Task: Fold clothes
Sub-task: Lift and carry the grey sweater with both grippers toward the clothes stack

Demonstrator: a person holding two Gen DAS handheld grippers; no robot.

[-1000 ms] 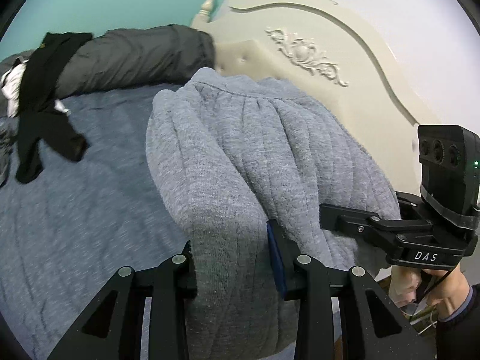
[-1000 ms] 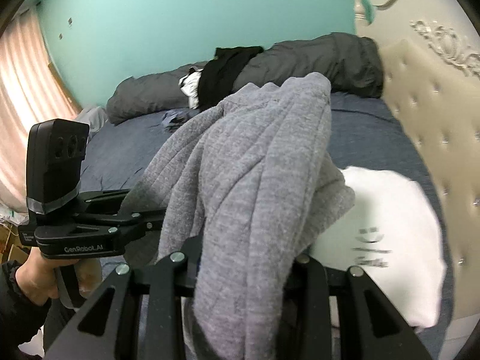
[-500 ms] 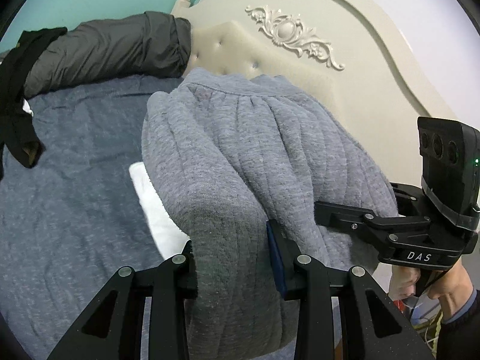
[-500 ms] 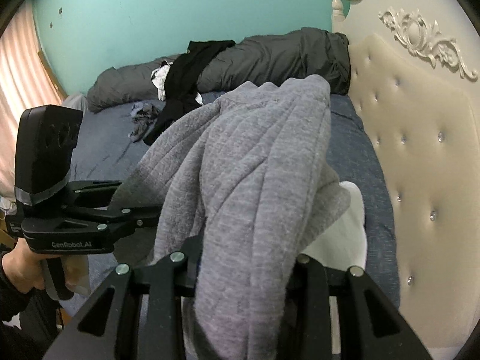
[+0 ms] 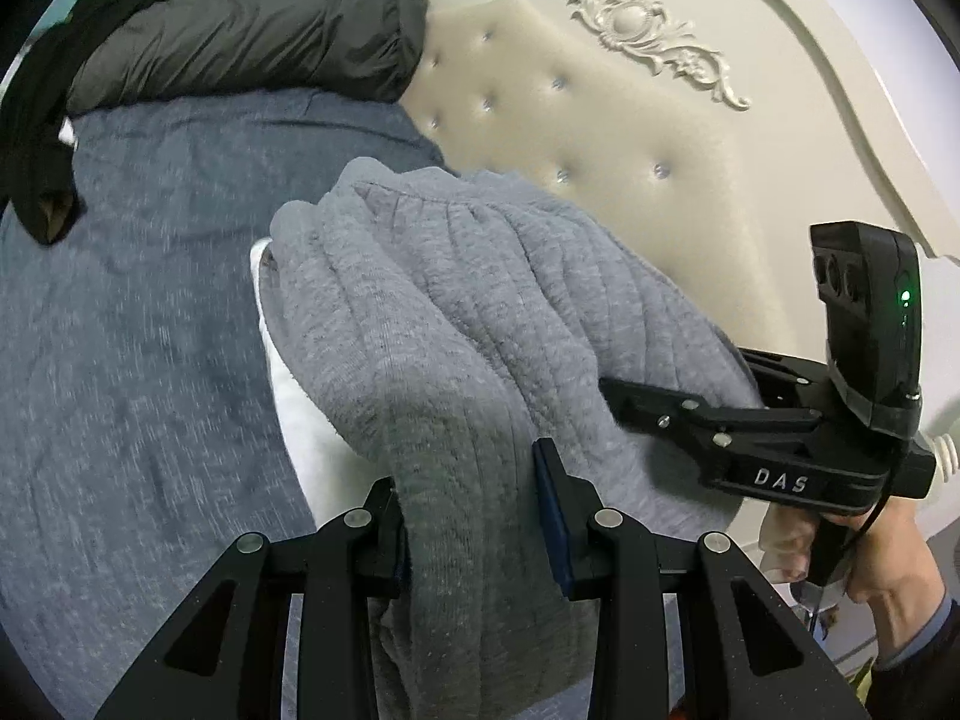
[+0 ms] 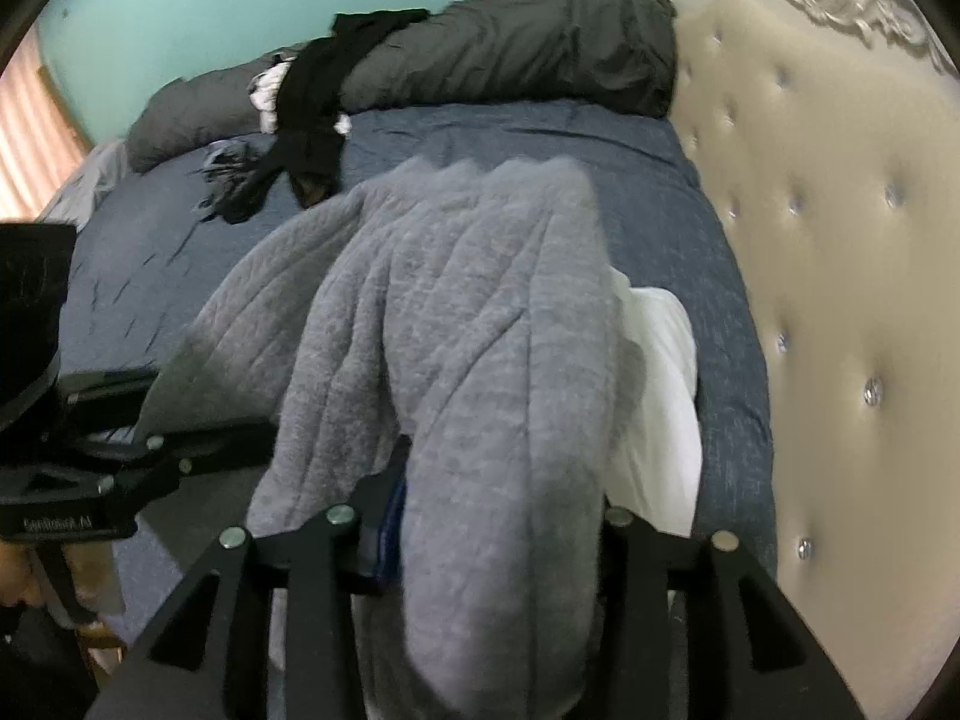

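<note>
A folded grey quilted garment (image 5: 456, 324) hangs between both grippers over the blue bed. My left gripper (image 5: 474, 516) is shut on one end of it. The right gripper (image 5: 708, 414), held in a hand, clamps the other end at the right of the left wrist view. In the right wrist view the same grey garment (image 6: 468, 324) drapes over my right gripper (image 6: 498, 516), which is shut on it. The left gripper (image 6: 144, 420) shows at the left edge there, its tips buried in the cloth. A folded white garment (image 6: 660, 396) lies on the bed beneath, partly hidden.
The cream tufted headboard (image 6: 828, 228) runs along the right. A dark grey duvet roll (image 6: 516, 48) lies across the far side, with black clothes (image 6: 318, 96) draped over it. The blue bedspread (image 5: 132, 324) stretches to the left.
Both grippers have carried the grey garment toward the headboard and lower, over the white folded garment. Both stay shut on it.
</note>
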